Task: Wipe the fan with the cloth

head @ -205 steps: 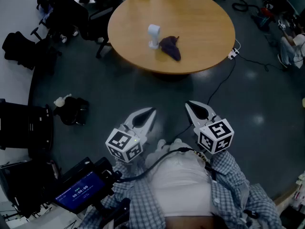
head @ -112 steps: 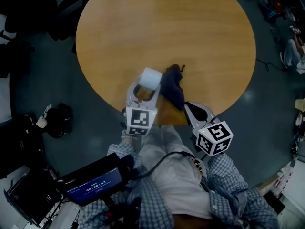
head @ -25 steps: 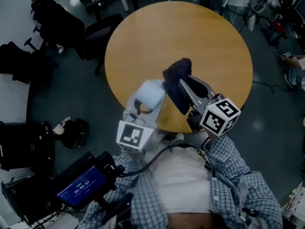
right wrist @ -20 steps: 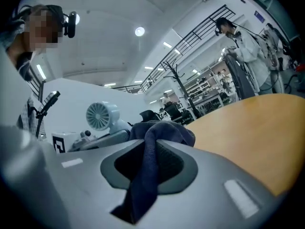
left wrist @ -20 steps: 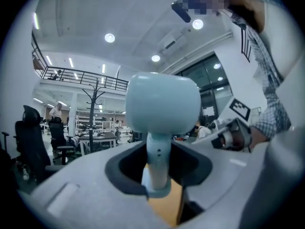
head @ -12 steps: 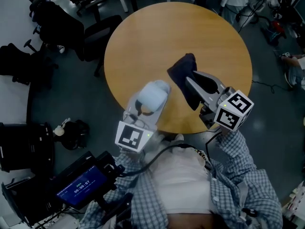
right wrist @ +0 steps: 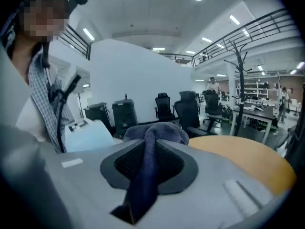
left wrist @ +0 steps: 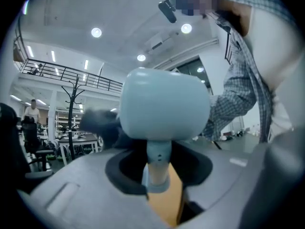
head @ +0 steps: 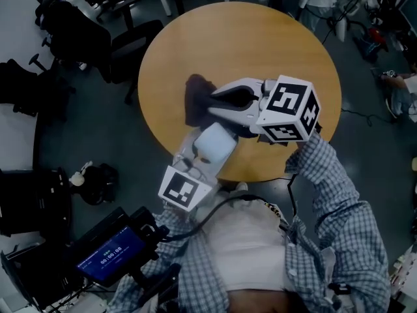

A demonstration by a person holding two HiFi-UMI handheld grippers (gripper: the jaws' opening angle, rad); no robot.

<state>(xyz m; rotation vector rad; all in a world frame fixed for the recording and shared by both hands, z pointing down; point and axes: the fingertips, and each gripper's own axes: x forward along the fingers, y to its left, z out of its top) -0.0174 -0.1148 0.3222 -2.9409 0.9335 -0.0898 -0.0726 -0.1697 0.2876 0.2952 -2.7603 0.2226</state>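
Note:
A small pale fan [head: 215, 145] is lifted over the near edge of the round wooden table [head: 273, 44]. My left gripper [head: 210, 152] is shut on it. In the left gripper view the jaws clamp the fan's stem [left wrist: 158, 168] under its rounded head [left wrist: 164, 106]. My right gripper [head: 214, 104] points left across the table, just beyond the fan, and is shut on a dark blue cloth [head: 195, 100] that hangs past its tips. In the right gripper view the cloth [right wrist: 152, 142] runs pinched between the jaws, with the fan [right wrist: 90, 135] close at the left.
Black office chairs [head: 130, 44] stand at the table's far left. A dark bag [head: 98, 165] lies on the floor at left. A device with a blue screen [head: 111, 256] sits by my body. Cables and people are at the right edge.
My right gripper has swung left and rolled, carrying the cloth from right of the fan to just beyond it. The left gripper has shifted a little with the fan.

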